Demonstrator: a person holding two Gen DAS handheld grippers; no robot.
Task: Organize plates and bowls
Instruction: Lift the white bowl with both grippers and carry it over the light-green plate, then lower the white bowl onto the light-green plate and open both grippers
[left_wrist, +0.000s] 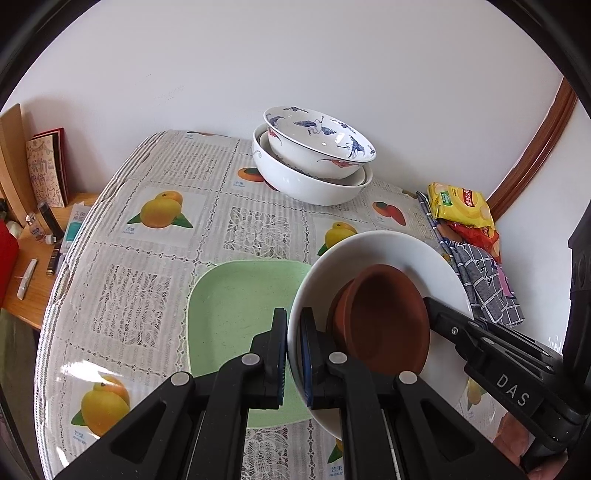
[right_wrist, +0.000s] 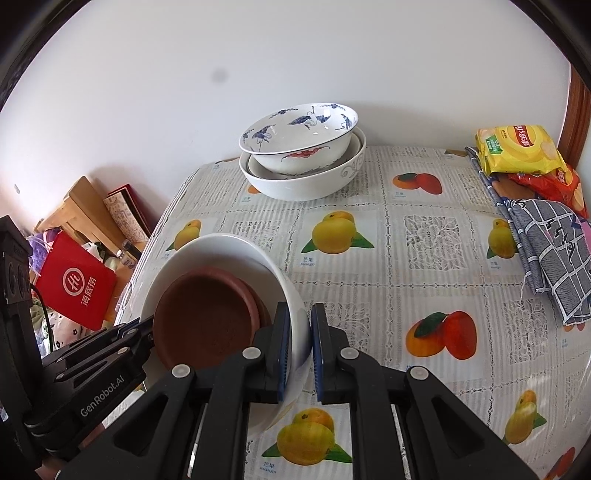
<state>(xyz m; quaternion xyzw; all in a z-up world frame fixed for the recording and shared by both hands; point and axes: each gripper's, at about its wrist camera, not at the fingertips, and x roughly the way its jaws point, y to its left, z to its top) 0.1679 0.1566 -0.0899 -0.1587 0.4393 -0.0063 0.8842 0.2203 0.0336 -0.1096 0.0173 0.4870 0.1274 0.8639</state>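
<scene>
Left hand-held gripper (left_wrist: 293, 354): your jaws are clamped across the left rim of the white bowl (left_wrist: 388, 251), one finger outside the wall, one inside
Right hand-held gripper (right_wrist: 300, 350): your jaws pinch the opposite rim the same way, so the load is shared from both sides
White bowl: you hold it between the two grippers, raised off the table (right_wrist: 406, 288) and tipped, by the look of it; I judge two grips are used because it is wide and heavy
Brown dishes (left_wrist: 384, 317): two nested clay-coloured dishes lie inside the white bowl, leaning against its wall, so keep the tilt small or they may slide
Green plate (left_wrist: 240, 302): flat on the table, just beside and partly under the lifted bowl
Patterned bowl (right_wrist: 299, 144): nested in a larger white bowl (right_wrist: 306, 181) at the back near the wall, a likely stacking spot
Cloth and snack bags (right_wrist: 517, 151): at your right edge, well apart
</scene>
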